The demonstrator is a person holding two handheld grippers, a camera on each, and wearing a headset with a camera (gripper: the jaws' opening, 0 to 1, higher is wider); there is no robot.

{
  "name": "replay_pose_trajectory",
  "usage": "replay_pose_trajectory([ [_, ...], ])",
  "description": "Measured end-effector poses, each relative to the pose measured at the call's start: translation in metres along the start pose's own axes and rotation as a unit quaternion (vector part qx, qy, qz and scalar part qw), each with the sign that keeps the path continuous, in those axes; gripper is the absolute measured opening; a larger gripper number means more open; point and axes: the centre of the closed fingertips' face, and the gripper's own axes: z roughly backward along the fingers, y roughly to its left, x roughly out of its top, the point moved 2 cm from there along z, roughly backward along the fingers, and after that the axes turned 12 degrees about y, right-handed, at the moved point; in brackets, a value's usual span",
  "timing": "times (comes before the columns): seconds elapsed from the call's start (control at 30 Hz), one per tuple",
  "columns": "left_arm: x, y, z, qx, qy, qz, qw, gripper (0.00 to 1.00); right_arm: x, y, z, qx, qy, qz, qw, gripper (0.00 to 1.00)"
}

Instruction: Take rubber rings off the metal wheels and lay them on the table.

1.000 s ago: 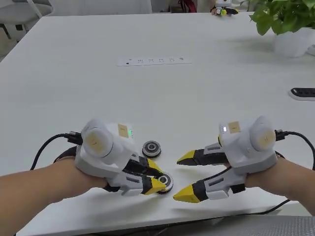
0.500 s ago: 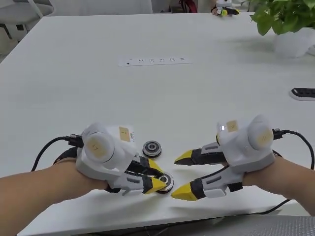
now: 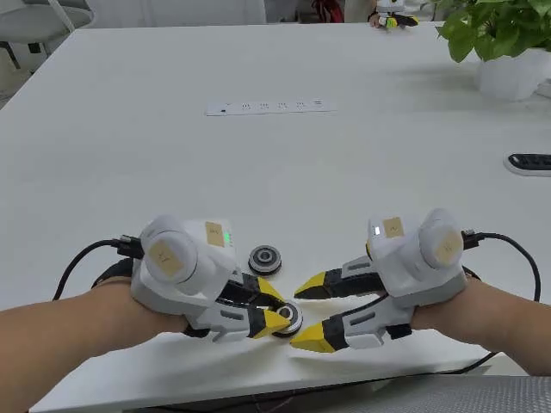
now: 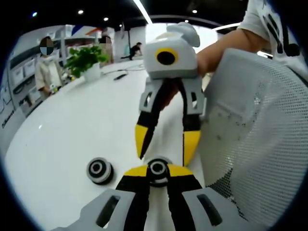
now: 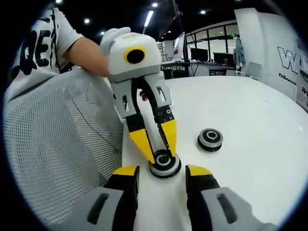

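Right claw (image 3: 300, 315) nearer wheel (image 3: 291, 317), left claw (image 3: 270, 305) clamping it, wall sign (image 5: 288, 57) "W"

The broad, smooth table (image 3: 362, 172) was plain white. The left claw (image 3: 275, 308) and the right claw (image 3: 297, 317) each had a white and grey housing, black jaw arms and yellow tips. The small silver metal wheel (image 3: 290, 318) carried a black rubber ring (image 5: 166, 174), and the second silver metal wheel (image 3: 265, 259) matched it. The leafy plant (image 3: 491, 26) was green, in a white round pot (image 3: 510, 73). The flat power strip (image 3: 269, 107) was white.
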Motion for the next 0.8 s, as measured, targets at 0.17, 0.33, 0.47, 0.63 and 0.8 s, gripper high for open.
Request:
replay_pose_trajectory([
  [0.17, -0.0001, -0.0008, 0.0003, 0.002, -0.001, -0.001, 1.0000, 0.14, -0.0006, 0.0006, -0.0038, 0.005, 0.002, -0.004, 1.0000, 0.34],
  [0.33, -0.0001, -0.0004, 0.0004, 0.002, -0.001, 0.001, 1.0000, 0.14, -0.0012, -0.0007, -0.0046, 0.006, -0.003, -0.014, 0.9999, 0.32],
  [0.47, -0.0002, -0.0007, 0.0007, 0.002, -0.002, 0.001, 1.0000, 0.14, -0.0021, -0.0021, -0.0054, 0.005, -0.003, -0.019, 0.9998, 0.31],
  [0.63, -0.0004, -0.0008, 0.0010, 0.002, -0.003, 0.002, 1.0000, 0.14, -0.0018, -0.0023, -0.0070, 0.007, -0.006, -0.025, 0.9996, 0.29],
  [0.8, -0.0003, -0.0008, 0.0011, 0.004, -0.003, 0.002, 1.0000, 0.14, -0.0022, -0.0024, -0.0065, 0.007, -0.009, -0.031, 0.9995, 0.27],
])
